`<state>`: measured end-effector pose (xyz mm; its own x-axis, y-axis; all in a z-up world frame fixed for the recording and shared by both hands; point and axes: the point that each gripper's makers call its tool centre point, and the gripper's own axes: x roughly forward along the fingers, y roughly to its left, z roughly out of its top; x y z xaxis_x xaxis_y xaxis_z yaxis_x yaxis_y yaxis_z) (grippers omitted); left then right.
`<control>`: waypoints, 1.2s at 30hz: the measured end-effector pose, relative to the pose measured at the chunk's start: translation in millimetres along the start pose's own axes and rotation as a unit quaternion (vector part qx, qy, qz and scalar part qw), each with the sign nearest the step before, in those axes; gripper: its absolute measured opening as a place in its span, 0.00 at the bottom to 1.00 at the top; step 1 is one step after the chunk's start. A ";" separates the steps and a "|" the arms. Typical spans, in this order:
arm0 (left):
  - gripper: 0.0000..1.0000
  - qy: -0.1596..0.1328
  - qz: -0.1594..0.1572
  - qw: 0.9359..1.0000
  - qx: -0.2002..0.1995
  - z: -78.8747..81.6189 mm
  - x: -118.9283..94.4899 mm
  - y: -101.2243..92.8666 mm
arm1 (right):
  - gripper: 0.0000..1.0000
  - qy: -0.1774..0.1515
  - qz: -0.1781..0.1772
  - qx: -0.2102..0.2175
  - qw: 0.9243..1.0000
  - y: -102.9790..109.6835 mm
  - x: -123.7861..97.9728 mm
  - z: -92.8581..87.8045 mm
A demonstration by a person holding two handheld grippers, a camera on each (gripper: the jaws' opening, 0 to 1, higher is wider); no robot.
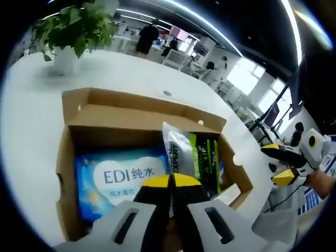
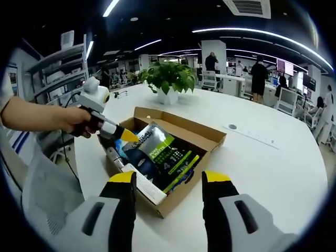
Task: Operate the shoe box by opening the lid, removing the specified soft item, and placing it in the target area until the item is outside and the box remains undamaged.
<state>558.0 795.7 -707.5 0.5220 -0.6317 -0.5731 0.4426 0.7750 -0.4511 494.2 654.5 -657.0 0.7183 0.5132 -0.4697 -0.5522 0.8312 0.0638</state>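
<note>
White table (image 2: 273, 157) spans both views, w/ open cardboard shoe box (image 1: 71, 157) sitting on it, flaps folded out, no visible damage. In right gripper view the box (image 2: 207, 137) lies just ahead of the jaws, potted plant (image 2: 169, 79) beyond it on the table; same plant (image 1: 73, 31) shows far left-top in left gripper view. Office bkgd: desks, monitors, ppl standing, ceiling light strips. Inside box: blue wet-wipes pack (image 1: 118, 181) marked "EDI", lying flat on the left side, and a grey/green soft pouch (image 1: 191, 157) standing tilted on the right side, still inside. In right gripper view the pouch (image 2: 160, 152) leans up out of the box top, its upper corner at the yellow tip of the left gripper (image 2: 126, 135), held by a person's hand (image 2: 79, 122). Left gripper (image 1: 170, 181) from its own cam: yellow tips pressed together, over the box interior at the wipes/pouch border; can't tell if pouch material is pinched between them. Right gripper (image 2: 170, 178) spread wide, nothing between tips, hovering near the box's near corner; also seen at the right edge of left gripper view (image 1: 286, 164), apart from the box.
</note>
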 end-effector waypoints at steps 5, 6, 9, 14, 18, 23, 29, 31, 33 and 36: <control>0.00 -0.004 0.005 1.000 -0.006 0.9 -6.7 9.6 | 0.46 0.004 0.009 -0.005 1.000 5.1 10.1 3.1; 0.00 -0.006 0.007 1.000 -0.006 1.1 -8.6 11.4 | 0.46 0.004 0.011 -0.006 1.000 6.3 11.7 3.7; 0.00 -0.009 0.010 1.000 -0.007 2.1 -12.5 16.5 | 0.46 0.010 0.017 -0.011 1.000 9.7 19.4 4.4; 0.00 -0.016 0.017 1.000 -0.014 4.1 -19.4 26.5 | 0.45 0.017 0.023 -0.012 1.000 11.4 31.4 5.9; 0.00 -0.020 0.023 0.999 -0.016 5.2 -24.1 32.9 | 0.45 0.023 0.026 -0.009 0.999 11.1 41.1 6.3; 0.00 -0.025 0.031 0.999 -0.016 9.7 -29.1 39.1 | 0.45 0.027 0.026 -0.009 0.999 7.4 52.8 10.0; 0.00 -0.027 0.041 0.999 -0.009 11.9 -31.9 44.9 | 0.44 0.039 0.031 -0.004 0.999 5.3 67.8 8.5; 0.00 -0.026 0.044 0.999 -0.006 11.3 -32.4 46.7 | 0.43 0.047 0.034 -0.005 0.998 5.7 72.8 6.4; 0.00 -0.022 0.050 0.998 0.001 10.0 -32.5 49.1 | 0.41 0.053 0.039 -0.002 0.998 7.4 77.8 4.7; 0.00 -0.017 0.058 0.998 0.012 8.1 -31.7 52.0 | 0.40 0.061 0.047 0.006 0.997 11.2 84.0 1.5</control>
<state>570.3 855.9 -707.3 0.5948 -0.5376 -0.5977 0.3945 0.8430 -0.3657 549.0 707.2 -694.4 0.6071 0.5598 -0.5640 -0.6090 0.7837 0.1223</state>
